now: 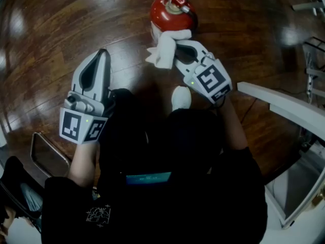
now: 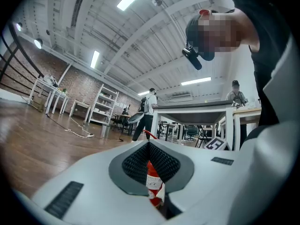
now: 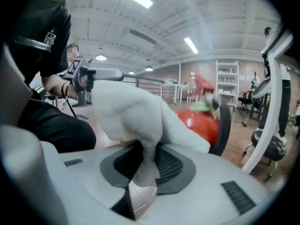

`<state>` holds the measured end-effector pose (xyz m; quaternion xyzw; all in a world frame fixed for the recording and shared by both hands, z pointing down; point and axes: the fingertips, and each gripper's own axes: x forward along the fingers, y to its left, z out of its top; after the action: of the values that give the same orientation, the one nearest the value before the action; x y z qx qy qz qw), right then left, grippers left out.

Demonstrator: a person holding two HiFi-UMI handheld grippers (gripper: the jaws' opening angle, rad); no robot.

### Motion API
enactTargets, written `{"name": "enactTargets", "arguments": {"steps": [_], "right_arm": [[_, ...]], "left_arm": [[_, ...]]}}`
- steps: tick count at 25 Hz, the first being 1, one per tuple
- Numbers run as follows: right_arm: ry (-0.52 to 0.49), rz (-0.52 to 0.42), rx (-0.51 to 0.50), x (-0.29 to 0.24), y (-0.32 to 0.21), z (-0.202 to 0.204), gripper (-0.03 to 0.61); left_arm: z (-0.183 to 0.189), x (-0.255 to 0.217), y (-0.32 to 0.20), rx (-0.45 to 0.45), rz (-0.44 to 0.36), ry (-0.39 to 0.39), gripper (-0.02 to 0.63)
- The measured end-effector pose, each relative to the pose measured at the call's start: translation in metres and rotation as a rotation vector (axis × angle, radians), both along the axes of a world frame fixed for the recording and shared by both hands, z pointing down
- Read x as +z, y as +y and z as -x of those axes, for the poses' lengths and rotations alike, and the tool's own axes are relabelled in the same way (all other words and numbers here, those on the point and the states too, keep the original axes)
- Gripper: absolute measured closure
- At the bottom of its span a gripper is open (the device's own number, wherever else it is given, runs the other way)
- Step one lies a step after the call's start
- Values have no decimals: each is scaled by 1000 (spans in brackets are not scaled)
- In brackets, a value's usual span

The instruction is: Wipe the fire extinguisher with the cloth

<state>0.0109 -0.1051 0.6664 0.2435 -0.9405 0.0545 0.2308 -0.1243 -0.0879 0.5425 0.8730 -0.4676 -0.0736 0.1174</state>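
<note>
A red fire extinguisher (image 1: 170, 13) stands on the wooden floor ahead, with a red lever and black hose on top. My right gripper (image 1: 175, 49) is shut on a white cloth (image 1: 165, 47), which is pressed against the extinguisher's lower front side. In the right gripper view the cloth (image 3: 133, 114) bulges out of the closed jaws, with the red extinguisher (image 3: 201, 123) right behind it. My left gripper (image 1: 101, 55) is held to the left, apart from the extinguisher, shut with nothing in it. Through its jaws a sliver of the extinguisher (image 2: 153, 182) shows.
The person sits low on the dark wooden floor (image 1: 61, 29), knees under the grippers. A white table frame (image 1: 284, 105) runs along the right. A chair base (image 1: 304, 6) stands at the far right. A metal-rimmed object (image 1: 48, 154) lies at the lower left.
</note>
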Motion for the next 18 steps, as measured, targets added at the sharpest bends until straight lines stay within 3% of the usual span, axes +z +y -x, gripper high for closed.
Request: {"name": "enactTargets", "arguments": {"steps": [4, 7, 11, 18], "right_arm": [[-68, -114, 25, -66, -8, -2, 483], [-74, -119, 75, -82, -17, -9, 483], [-55, -88, 87, -60, -28, -6, 483], [6, -15, 23, 2, -16, 23, 483]], "left_arm": [[-2, 1, 0, 6, 2, 0, 611], [-2, 1, 0, 7, 5, 0, 611], [-2, 4, 0, 5, 10, -4, 611], [2, 6, 1, -6, 12, -15, 611]]}}
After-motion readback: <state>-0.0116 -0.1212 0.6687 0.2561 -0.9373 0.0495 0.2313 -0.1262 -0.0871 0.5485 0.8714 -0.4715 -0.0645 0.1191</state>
